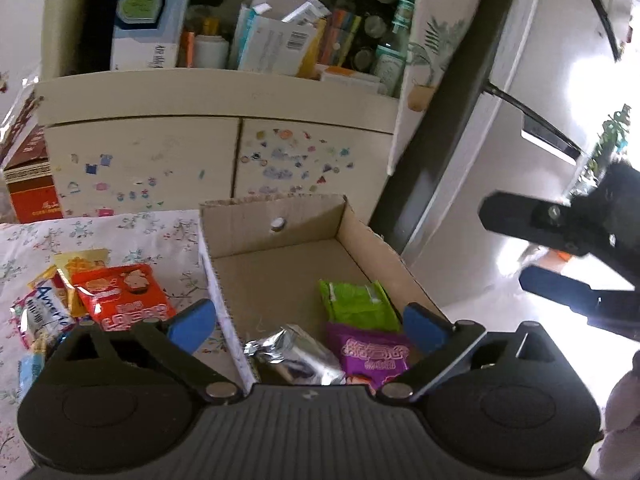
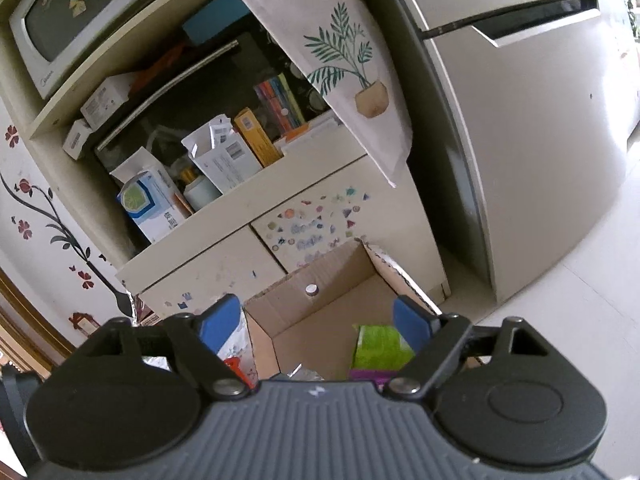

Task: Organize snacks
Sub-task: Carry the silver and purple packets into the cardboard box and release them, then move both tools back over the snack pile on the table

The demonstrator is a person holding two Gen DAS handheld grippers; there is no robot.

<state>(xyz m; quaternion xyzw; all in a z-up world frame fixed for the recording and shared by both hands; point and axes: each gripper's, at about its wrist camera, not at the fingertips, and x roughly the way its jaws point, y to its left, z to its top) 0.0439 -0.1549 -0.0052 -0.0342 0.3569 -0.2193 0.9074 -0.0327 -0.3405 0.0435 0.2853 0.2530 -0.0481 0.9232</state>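
Observation:
A cardboard box (image 1: pixel 280 216) stands on the flowered tablecloth (image 1: pixel 132 232). In it lie a green packet (image 1: pixel 356 304), a purple packet (image 1: pixel 376 354) and a silver packet (image 1: pixel 296 354). Left of the box lie a red snack packet (image 1: pixel 124 300), a yellow packet (image 1: pixel 80 264) and a blue-lettered packet (image 1: pixel 48 312). My left gripper (image 1: pixel 308 320) is open and empty above the box's near end. My right gripper (image 2: pixel 316 324) is open and empty, over the box (image 2: pixel 340 280) and the green packet (image 2: pixel 378 346); it also shows at the right of the left wrist view (image 1: pixel 516 248).
A cream cabinet (image 1: pixel 224 152) with stickered doors stands behind the table, its shelf crowded with boxes and bottles (image 1: pixel 276 36). A fridge (image 2: pixel 520 140) is to the right. A red carton (image 1: pixel 30 188) sits at the far left. A microwave (image 2: pixel 72 12) is on top.

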